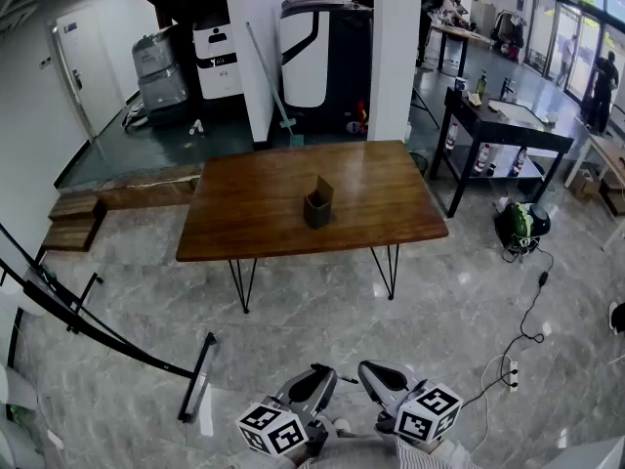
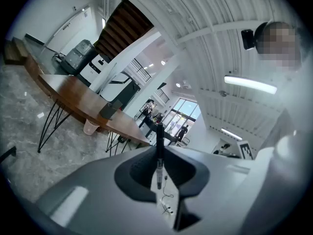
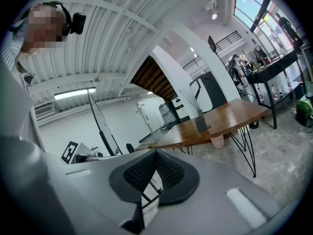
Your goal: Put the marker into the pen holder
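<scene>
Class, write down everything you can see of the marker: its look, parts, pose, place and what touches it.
The marker is a slim, dark stick, seemingly plastic, with a paler, shiny section low on its barrel. In the left gripper view it stands roughly upright, clamped between the shut jaws of the left hand-held gripper, with its dark upper end poking out beyond them. Nothing else touches it.

A black marker, dark grey pen holder, brown table, grey marbled floor.
</scene>
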Available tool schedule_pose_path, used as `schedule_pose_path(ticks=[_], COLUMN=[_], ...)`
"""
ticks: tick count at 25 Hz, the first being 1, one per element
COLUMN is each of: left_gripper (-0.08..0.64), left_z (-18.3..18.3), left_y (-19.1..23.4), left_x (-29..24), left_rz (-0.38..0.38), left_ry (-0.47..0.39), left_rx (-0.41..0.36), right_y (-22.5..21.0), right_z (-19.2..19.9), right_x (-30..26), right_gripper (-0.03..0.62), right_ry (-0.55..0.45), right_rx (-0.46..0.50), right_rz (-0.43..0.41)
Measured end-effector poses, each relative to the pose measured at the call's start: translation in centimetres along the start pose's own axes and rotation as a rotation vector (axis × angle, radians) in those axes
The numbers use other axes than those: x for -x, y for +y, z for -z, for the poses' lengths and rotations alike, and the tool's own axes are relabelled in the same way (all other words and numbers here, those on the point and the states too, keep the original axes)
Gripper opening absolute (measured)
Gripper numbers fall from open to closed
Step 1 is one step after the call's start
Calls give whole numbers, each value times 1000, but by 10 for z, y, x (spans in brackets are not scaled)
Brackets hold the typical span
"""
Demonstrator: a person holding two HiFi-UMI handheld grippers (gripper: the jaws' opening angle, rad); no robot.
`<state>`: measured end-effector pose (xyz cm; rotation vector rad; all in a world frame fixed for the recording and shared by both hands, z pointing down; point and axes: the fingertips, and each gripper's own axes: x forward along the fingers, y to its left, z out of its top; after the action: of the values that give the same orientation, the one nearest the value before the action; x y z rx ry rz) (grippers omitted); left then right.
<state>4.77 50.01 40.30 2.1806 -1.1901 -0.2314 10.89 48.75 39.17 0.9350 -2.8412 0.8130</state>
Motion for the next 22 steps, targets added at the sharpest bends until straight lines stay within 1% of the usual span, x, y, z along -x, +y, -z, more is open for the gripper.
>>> schedule_pose_path(ticks=[5, 8, 11, 15, 18, 22], left_gripper=[44, 44, 43, 44, 43, 43], left_z=[0, -5, -12, -32, -50, -86], left_y=[8, 16, 29, 60, 84, 117], left_x=[-22, -34, -48, -71, -93, -128], left_rz=[-3, -8, -14, -29, -24, -11], left_ry=[4, 2, 3, -3, -3, 6], left_rx=[9, 18, 14, 11, 13, 7], right_y=[-29, -41, -54, -70, -87, -115], right_z=[-5, -12, -20, -29, -39, -66], right_x=[-4, -13, -32, -67, -98, -143], right_gripper=[0, 0, 0, 0, 0, 0], right_ry=[-12, -10, -7, 8, 20, 24], right_rx=[4, -14, -11, -9, -8, -16], right_rz=[31, 17, 9, -10, -13, 0])
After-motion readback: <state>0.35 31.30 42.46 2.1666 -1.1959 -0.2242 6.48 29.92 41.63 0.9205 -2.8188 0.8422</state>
